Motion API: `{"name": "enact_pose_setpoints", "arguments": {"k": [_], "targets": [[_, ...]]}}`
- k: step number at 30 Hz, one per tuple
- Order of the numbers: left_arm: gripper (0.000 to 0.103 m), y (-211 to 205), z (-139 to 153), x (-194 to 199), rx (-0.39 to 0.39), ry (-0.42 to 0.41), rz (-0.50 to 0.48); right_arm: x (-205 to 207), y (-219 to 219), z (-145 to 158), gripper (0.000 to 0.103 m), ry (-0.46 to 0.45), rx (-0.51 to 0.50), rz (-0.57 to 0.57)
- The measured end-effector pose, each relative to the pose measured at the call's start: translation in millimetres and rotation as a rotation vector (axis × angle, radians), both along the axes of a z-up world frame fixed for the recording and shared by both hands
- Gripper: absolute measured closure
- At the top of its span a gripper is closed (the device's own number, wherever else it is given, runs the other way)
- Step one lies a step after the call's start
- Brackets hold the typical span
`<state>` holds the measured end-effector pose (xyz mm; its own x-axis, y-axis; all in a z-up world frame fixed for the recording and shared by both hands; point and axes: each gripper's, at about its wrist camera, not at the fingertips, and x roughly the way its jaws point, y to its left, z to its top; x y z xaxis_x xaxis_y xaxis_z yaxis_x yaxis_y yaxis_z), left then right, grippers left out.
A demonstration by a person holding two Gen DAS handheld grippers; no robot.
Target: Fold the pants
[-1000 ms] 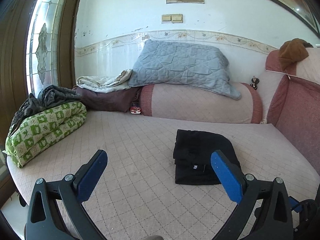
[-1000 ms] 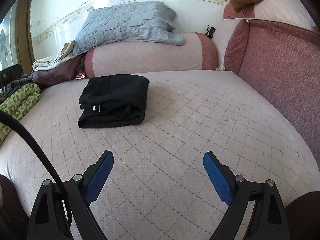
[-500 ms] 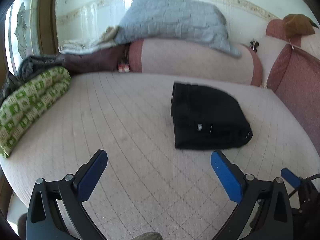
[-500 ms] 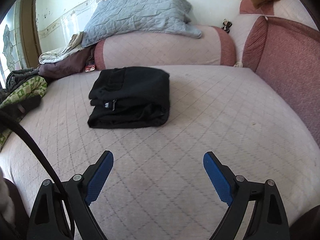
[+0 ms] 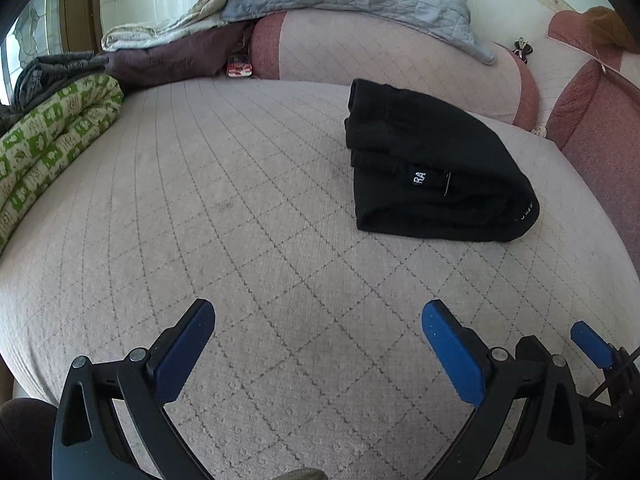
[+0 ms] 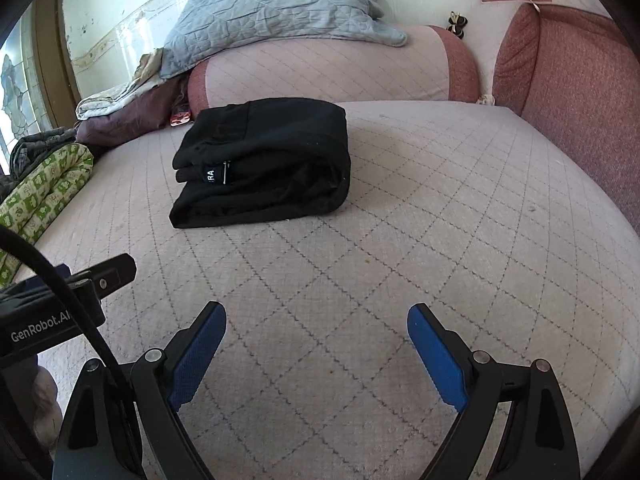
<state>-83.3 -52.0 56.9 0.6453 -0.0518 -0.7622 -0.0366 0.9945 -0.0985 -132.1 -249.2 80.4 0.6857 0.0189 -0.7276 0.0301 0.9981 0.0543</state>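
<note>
Across quilted bed [image 5: 240, 208], lying folded near bolster [image 5: 384, 52]: black pants [image 5: 432, 168]; hovering well short of pants' near edge, gaping wide, holding nothing: left gripper [image 5: 318, 336], right gripper [image 6: 316, 340].

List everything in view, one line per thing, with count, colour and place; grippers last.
folded pants: one, black, on the bed, ahead of both grippers
bed: one, pale pink quilted cover
bolster: one, pink with red ends, at the far edge of the bed
quilt: one, grey-blue, on the bolster
rolled blanket: one, green and cream, at the left edge of the bed
left gripper: one, black with blue pads, open, empty
right gripper: one, same colours, open, empty
</note>
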Motion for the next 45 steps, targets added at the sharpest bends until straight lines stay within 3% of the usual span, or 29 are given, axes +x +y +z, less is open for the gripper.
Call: {"name": "enact_pose_setpoints", "arguments": {"k": [17, 45], "targets": [[0.000, -1.3, -10.3, 3.8, -0.004, 0.037, -0.007, 3.6, -2.7, -6.7, 0.007, 0.022, 0.007, -0.002], [0.000, -3.9, -7.0, -1.5, -0.009, 0.022, -0.016, 2.9, 0.6, -7.5, 0.007, 0.018, -0.015, 0.001]]}}
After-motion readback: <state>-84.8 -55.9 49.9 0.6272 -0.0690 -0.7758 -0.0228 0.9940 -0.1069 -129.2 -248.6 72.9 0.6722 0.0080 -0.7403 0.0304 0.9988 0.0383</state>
